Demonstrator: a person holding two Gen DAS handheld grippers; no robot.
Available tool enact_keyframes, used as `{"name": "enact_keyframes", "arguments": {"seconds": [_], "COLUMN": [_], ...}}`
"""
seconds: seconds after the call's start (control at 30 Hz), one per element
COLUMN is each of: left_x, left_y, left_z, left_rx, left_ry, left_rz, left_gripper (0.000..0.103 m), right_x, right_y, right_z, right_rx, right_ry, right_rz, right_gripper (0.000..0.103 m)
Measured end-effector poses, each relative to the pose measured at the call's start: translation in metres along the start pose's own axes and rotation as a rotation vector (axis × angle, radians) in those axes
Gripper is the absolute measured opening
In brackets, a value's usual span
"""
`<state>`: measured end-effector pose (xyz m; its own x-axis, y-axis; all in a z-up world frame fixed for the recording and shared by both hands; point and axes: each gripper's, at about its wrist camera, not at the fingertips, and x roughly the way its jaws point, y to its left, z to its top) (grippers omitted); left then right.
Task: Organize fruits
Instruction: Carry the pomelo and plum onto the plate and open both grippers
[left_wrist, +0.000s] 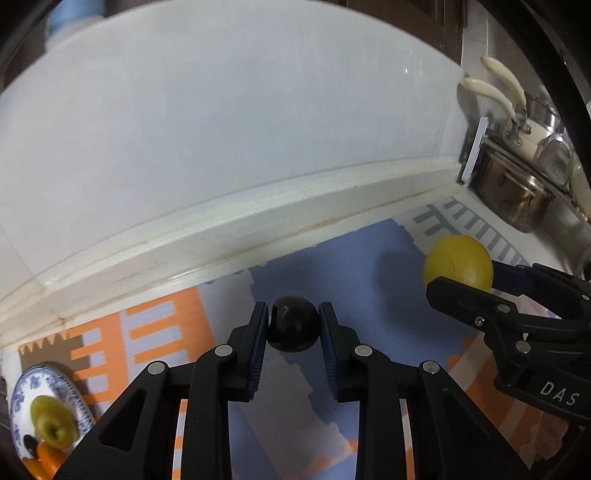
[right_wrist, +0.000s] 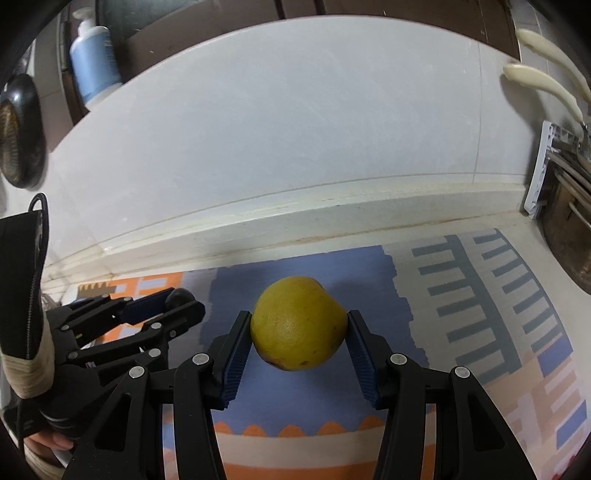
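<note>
Above mat (left_wrist: 362, 314), tongs (left_wrist: 293, 325) tilted down (both gripping)

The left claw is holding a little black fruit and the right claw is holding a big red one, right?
Nearly. The left claw does hold a small black fruit, but the fruit in the right claw is yellow, not red. The right wrist view shows it best, pinched between the two blue pads above the patterned mat.
</note>
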<state>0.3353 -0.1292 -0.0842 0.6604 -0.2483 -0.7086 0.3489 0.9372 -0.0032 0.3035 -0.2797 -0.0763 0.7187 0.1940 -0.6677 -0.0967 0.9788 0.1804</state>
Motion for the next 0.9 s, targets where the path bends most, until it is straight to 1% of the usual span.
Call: {"name": "enact_keyframes", "arguments": {"seconds": [0.13,0.43,0.67,0.9], "left_x": [-0.019,-0.068,-0.102,-0.135], "left_y": [0.0,0.008,0.012,0.021], "left_z": [-0.002,-0.011,-0.019,-0.029], "left_rx": [-0.004,-0.039,-0.046,-0.063], "left_ry": [-0.029,-0.082,-0.095,-0.129], "left_rz": [0.015,0.012,0.011,0.01], "left_gripper": [0.028,0.028,0.028,0.028], "right_x": [-0.015,-0.051,-0.077,-0.098], "right_y": [0.009,0.035,0.051,0.072], "right_z": [0.0,-0.006,-0.013,-0.021], "right_rx": [-0.014,-0.045,-0.04,-0.057], "right_ry": [-0.017,-0.052,-0.068,-0.086], "right_rz": [0.009,0.025,0.04,0.055], "right_gripper": [0.052,0.052,0.052,0.052]}}
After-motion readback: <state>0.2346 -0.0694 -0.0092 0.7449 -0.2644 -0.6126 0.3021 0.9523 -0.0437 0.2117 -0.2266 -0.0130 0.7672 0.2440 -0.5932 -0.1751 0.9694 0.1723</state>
